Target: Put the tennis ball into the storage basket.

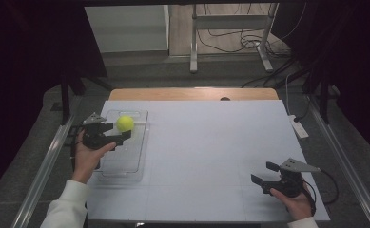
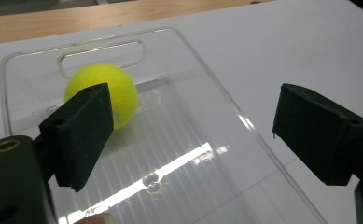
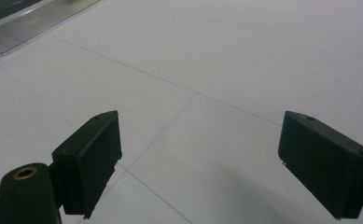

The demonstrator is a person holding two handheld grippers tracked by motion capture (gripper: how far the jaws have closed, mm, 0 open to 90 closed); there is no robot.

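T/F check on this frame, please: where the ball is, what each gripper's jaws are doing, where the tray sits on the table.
1. The yellow ball lies in the clear tray. True.
2. The left gripper is clamped on the ball. False: its jaws stand open, and in the left gripper view the ball sits beyond them, nothing between the pads.
3. The right gripper holds a second ball. False: its jaws are open over bare white table, nothing between them.
4. The tray sits on the left side of the table. True.
5. The ball rests at the tray's near end, by the person's hand. False: it is at the far end, near the handle cut-out.
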